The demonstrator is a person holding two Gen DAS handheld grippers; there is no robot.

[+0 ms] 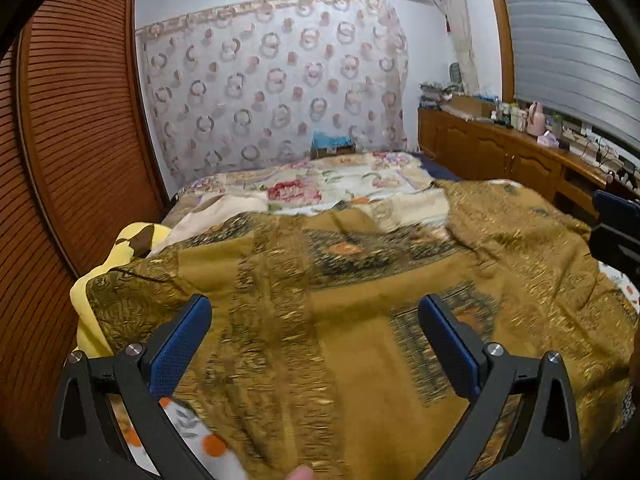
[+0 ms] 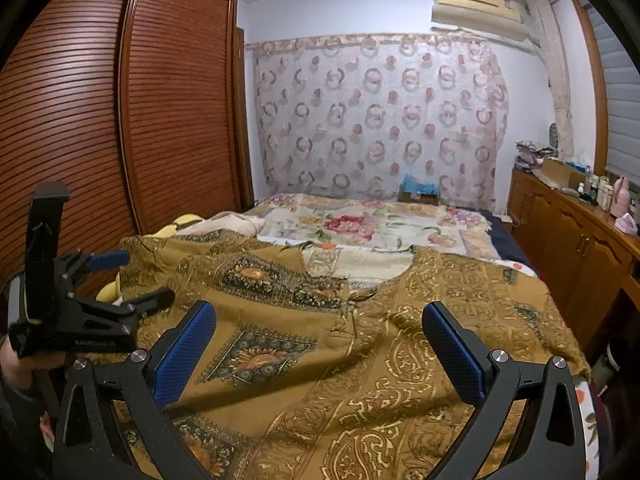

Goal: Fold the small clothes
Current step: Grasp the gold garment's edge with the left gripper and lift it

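A mustard-gold garment (image 1: 352,280) with dark floral squares and paisley bands lies spread and rumpled over the near half of the bed; the right wrist view shows the garment (image 2: 360,340) with its round neckline toward the far side. My left gripper (image 1: 316,320) hovers open just above the cloth near its left part, nothing between its blue pads. Over the middle of the cloth my right gripper (image 2: 320,328) is open too. The left gripper (image 2: 132,276) also shows in the right wrist view at the garment's left edge, wide open.
The bed (image 2: 360,220) carries a floral quilt beyond the garment, with a yellow cloth (image 1: 132,240) at the left side. A louvred wooden wardrobe (image 2: 120,120) stands close on the left. A wooden cabinet (image 2: 580,240) with bottles runs along the right. A patterned curtain (image 2: 376,120) hangs behind.
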